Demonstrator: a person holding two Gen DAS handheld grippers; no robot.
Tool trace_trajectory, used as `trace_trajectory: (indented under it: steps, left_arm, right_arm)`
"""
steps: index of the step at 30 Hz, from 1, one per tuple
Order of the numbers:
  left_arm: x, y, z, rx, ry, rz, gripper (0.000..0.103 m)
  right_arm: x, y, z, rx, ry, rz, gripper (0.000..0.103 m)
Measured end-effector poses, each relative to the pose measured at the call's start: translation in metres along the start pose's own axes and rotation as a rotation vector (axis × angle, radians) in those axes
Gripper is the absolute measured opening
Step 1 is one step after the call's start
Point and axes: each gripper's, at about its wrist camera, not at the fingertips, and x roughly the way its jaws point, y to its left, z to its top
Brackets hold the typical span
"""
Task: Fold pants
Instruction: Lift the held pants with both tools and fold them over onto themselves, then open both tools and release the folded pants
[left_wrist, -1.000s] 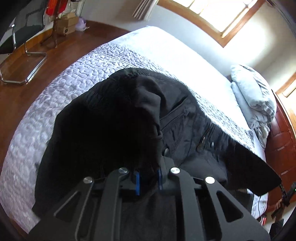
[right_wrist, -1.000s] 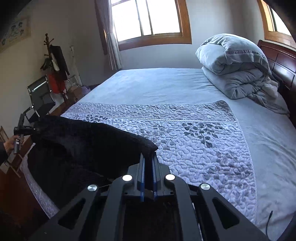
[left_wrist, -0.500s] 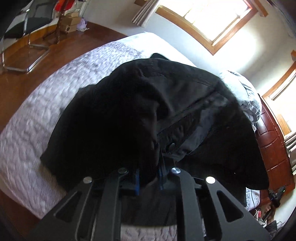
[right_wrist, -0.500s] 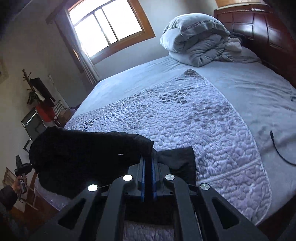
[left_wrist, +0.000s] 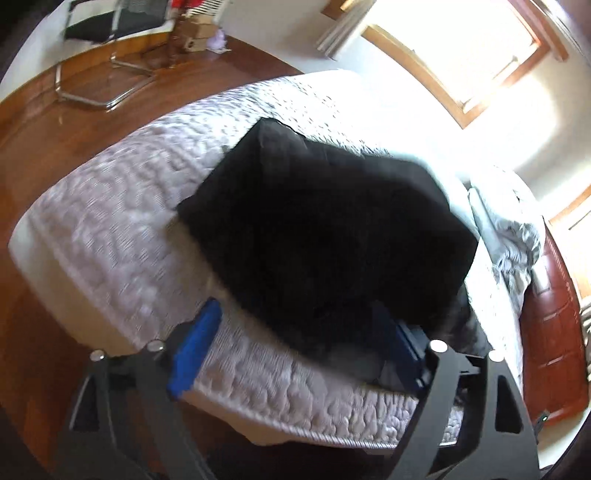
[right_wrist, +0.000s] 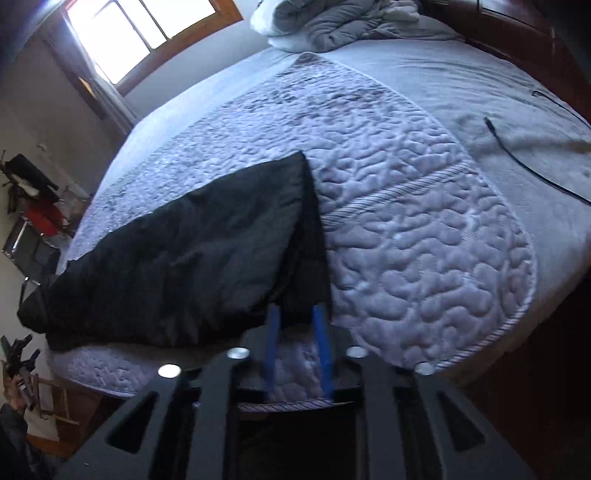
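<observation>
Quilted bed (right_wrist: 424, 229), grey duvet (right_wrist: 332, 22), chair (left_wrist: 107, 29), cable (right_wrist: 524, 162).

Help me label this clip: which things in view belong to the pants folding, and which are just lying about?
Part of the job:
black pants, lying folded on the quilted bedspread
left gripper, opening, clear of the pants
right gripper, opening, nothing between its fingers

Just lying about:
grey duvet
black cable
chair
</observation>
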Motion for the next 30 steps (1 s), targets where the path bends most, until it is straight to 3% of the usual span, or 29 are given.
trace_trajectory:
  steps: [2, 7, 11, 15, 18, 21, 25, 26, 27, 30]
  left_arm:
    - [-0.012, 0.006, -0.005, -0.06, -0.009, -0.031, 0.087]
    - [-0.033, -0.011, -0.012, -0.211, -0.062, -0.233, 0.091]
    - [-0.026, -0.042, -0.013, -0.23, -0.063, -0.299, 0.093]
    - [-0.006, -0.074, -0.008, -0.243, -0.055, -0.376, 0.093]
    - [0.013, -0.084, 0.001, -0.254, -0.07, -0.32, 0.094]
    - [0.044, -0.077, 0.019, -0.322, -0.066, -0.182, 0.094]
    - [0.078, -0.056, 0.036, -0.365, -0.008, -0.146, 0.091]
    - [0.086, -0.054, 0.04, -0.359, 0.018, -0.129, 0.087]
    - [0.09, -0.052, 0.043, -0.36, 0.034, -0.113, 0.067]
    - [0.092, -0.045, 0.058, -0.358, 0.043, -0.137, 0.049]
  right_arm:
    - [-0.011, -0.001, 0.003, 0.019, -0.039, -0.01, 0.046]
    - [-0.026, 0.039, 0.025, -0.041, -0.115, 0.083, 0.048]
    - [-0.008, 0.098, 0.032, -0.164, -0.106, 0.19, 0.049]
    - [0.03, 0.168, 0.023, -0.245, -0.039, 0.351, 0.049]
    - [0.062, 0.218, 0.009, -0.295, 0.044, 0.444, 0.049]
    - [0.082, 0.261, -0.009, -0.37, 0.116, 0.506, 0.049]
    - [0.099, 0.301, -0.036, -0.439, 0.179, 0.553, 0.049]
    - [0.103, 0.307, -0.04, -0.447, 0.194, 0.552, 0.049]
    - [0.106, 0.311, -0.044, -0.452, 0.203, 0.552, 0.049]
    - [0.108, 0.315, -0.048, -0.451, 0.215, 0.542, 0.053]
